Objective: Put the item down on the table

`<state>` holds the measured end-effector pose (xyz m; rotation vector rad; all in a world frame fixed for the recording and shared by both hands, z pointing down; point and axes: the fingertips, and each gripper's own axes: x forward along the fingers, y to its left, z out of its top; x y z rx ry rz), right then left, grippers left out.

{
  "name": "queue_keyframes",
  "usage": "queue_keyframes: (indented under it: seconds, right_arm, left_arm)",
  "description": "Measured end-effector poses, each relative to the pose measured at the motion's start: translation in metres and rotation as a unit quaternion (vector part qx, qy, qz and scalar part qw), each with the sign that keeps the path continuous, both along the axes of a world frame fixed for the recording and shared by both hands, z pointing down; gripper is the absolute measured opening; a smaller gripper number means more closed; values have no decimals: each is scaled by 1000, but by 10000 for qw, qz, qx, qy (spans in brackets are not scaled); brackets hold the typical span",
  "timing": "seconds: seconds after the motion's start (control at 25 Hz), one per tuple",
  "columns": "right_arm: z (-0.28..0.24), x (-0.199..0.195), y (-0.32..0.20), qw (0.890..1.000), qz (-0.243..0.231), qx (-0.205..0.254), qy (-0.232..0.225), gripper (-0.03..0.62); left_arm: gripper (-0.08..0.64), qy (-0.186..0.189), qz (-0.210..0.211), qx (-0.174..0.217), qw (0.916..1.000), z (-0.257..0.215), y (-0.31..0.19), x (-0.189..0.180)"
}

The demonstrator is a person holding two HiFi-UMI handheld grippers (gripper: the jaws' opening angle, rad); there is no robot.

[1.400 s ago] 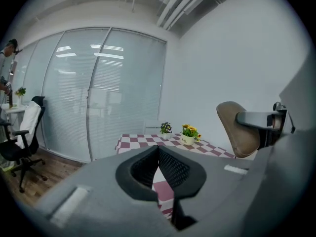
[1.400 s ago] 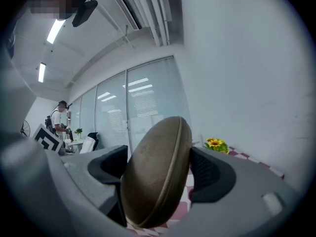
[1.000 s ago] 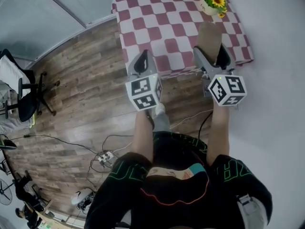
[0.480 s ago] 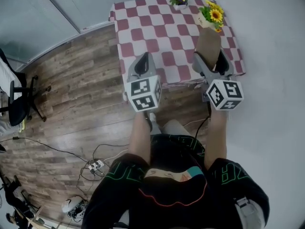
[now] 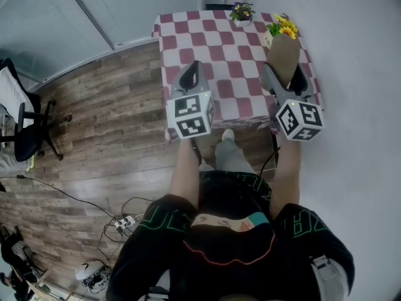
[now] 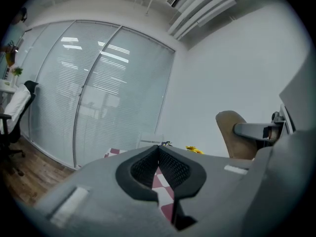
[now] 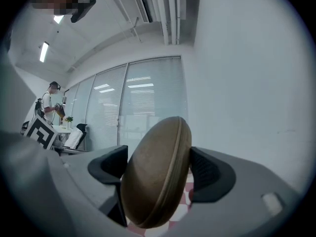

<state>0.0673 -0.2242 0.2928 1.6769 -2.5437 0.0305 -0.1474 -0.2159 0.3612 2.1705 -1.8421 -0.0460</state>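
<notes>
A brown oval case (image 5: 283,56) stands on edge between the jaws of my right gripper (image 5: 284,74), which is shut on it above the right side of the red-and-white checkered table (image 5: 207,39). In the right gripper view the case (image 7: 153,177) fills the gap between both pads (image 7: 210,174). My left gripper (image 5: 195,66) hangs over the table's front left part, jaws shut with nothing between them. Its own view shows the closed tips (image 6: 158,149), with the case (image 6: 231,137) off to the right.
A sunflower pot (image 5: 282,27) and a small purple-flower pot (image 5: 241,12) stand at the table's far edge. A black office chair (image 5: 28,127) is at the left. Cables and a power strip (image 5: 125,219) lie on the wooden floor. A white wall runs along the right.
The person has stepped closer to the table. Both grippers have moved from its front edge to above the tabletop, the right one still holding the brown case.
</notes>
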Motion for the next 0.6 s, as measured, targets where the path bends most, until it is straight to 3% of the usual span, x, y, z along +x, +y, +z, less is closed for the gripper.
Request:
queue_keyframes:
  seconds: [0.24, 0.6]
  right_arm:
    - [-1, -4, -30, 9997, -223, 68, -74, 399]
    - [31, 15, -101, 9983, -423, -384, -60, 399]
  left_arm:
    - [9, -93, -293, 146, 9994, -7, -26, -9]
    - [9, -27, -453, -372, 9983, 29, -78, 15]
